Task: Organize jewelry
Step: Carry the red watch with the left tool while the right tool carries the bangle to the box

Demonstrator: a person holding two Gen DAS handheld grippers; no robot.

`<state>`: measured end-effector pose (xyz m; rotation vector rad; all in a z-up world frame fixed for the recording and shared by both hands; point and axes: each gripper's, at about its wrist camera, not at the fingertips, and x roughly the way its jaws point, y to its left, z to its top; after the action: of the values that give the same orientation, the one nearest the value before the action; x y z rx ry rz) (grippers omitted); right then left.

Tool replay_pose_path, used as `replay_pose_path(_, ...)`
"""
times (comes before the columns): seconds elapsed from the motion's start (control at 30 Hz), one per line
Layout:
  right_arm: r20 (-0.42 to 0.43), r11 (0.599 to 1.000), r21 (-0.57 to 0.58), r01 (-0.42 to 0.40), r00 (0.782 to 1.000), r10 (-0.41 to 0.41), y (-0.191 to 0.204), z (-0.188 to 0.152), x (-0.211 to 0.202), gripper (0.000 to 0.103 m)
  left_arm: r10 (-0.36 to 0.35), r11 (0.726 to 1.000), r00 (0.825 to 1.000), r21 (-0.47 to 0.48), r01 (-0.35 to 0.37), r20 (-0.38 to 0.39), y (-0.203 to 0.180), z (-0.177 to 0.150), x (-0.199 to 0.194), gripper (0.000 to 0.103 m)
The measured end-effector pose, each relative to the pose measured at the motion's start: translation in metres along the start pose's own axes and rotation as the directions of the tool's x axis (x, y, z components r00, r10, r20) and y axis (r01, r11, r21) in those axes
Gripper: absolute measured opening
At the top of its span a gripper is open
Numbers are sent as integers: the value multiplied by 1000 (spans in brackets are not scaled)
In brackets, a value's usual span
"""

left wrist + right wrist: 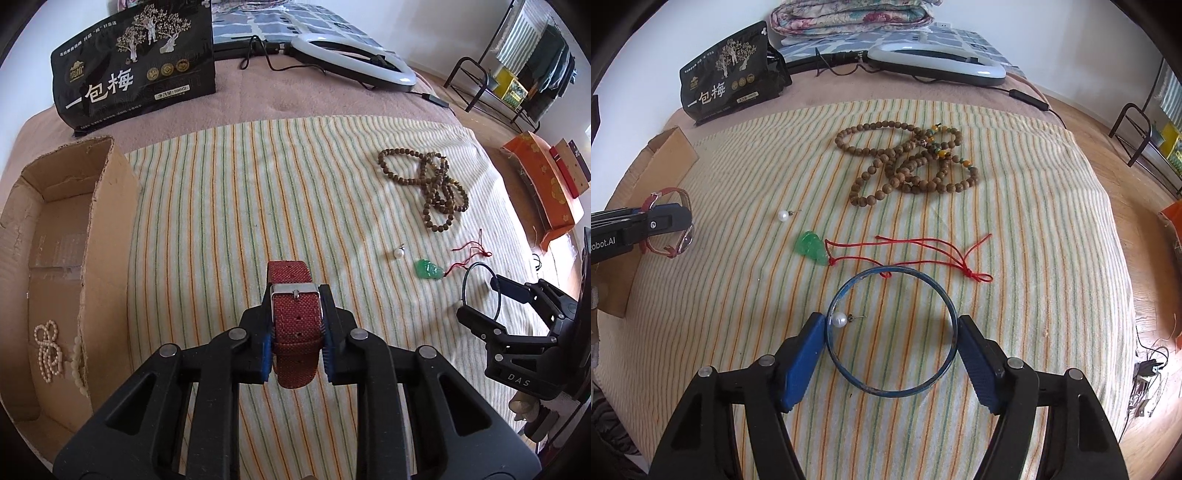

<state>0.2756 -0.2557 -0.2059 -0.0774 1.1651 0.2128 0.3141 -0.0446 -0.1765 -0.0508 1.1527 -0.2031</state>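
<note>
Jewelry sort: we hold red-strap watch (295, 325) in left gripper (295, 332), blue bangle (892, 332) spanned by right gripper (892, 354).
Carry watch left over cardboard box (99, 206), release low beside pearl strand (48, 349); keep bangle level.

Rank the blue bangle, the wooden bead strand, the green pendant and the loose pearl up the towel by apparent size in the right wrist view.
1. Wooden bead strand and blue bangle: similar spread; the bangle sits nearest, held in the right claw, so no ranking.
2. Green pendant.
3. Loose pearl, smallest.
</note>
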Motion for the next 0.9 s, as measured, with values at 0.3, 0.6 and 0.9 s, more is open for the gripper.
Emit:
replay_pose_path(0.3,57,1000,12,3,998,-3,4,2,-29,73,-22,1000,998,-12,22,60,1,1,-27,19)
replay_pose_path(0.6,171,1000,1,-8,985,8,31,19,-71,73,-37,998,988,-46,44,149,22,6,-66,19)
replay_pose_path(0.9,269,998,-20,-53,962,56,69,37,-101,73,-12,995,972,-90,34,235,65,7,-104,19)
